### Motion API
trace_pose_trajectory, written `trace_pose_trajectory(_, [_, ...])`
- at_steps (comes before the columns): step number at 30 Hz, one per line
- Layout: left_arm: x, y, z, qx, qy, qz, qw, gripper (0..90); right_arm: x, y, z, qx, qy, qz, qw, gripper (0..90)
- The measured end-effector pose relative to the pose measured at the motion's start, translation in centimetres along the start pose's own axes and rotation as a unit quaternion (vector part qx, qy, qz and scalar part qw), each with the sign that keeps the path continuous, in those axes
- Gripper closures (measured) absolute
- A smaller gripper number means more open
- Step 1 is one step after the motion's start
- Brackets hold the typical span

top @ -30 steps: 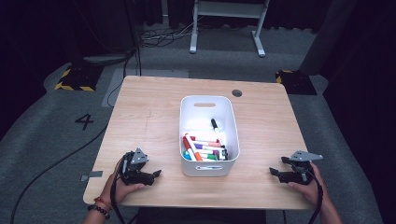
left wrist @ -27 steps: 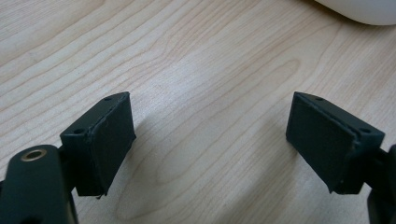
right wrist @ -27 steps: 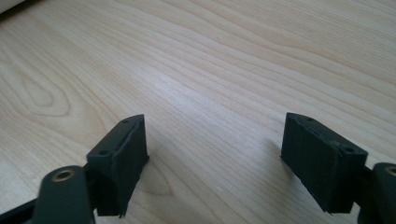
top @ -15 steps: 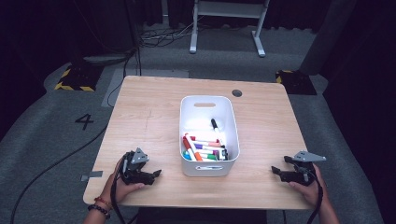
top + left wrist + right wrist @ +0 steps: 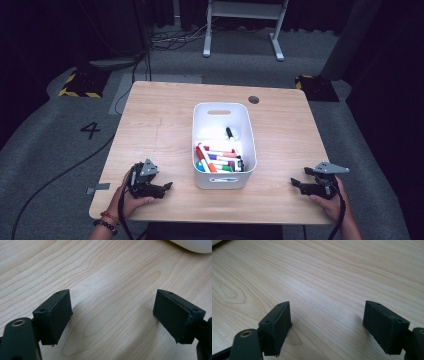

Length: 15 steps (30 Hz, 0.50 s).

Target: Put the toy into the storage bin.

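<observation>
Hardly any shift over the last second: at most a slight drift outward of the right tool (image 5: pixel 295 183) at about 4 o'clock on the bench (image 5: pixel 160 120), none of the left tool (image 5: pixel 169 186) at about 8 o'clock. Probably no reach begun yet, so the work stands at its start.

Both held low near the bench's 6 o'clock edge, pointing inward at the white bin (image 5: pixel 224 107) in the middle. Inside the bin, a heap of coloured markers (image 5: pixel 218 161) at its 6 o'clock end and one black marker (image 5: pixel 231 135) apart toward 12.

From the high view, hard to judge the jaw gap. From the two gripper views, plainly released: jaws spread wide, only bare wood between.
</observation>
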State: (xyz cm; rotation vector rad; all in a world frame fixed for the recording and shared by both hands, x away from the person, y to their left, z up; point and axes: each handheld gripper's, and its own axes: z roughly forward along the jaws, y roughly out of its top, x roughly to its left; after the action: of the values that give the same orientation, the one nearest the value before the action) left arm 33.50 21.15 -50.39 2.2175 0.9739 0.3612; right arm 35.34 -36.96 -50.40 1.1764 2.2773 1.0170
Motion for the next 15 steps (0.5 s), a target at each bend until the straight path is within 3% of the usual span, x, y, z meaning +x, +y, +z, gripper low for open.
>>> trace_pose_trajectory(15, [0.03,0.03,0.05,0.001,-0.003,-0.002,1.0,15.4,0.03,-0.03,-0.02,-0.001,-0.001,-0.001,1.0,22.5])
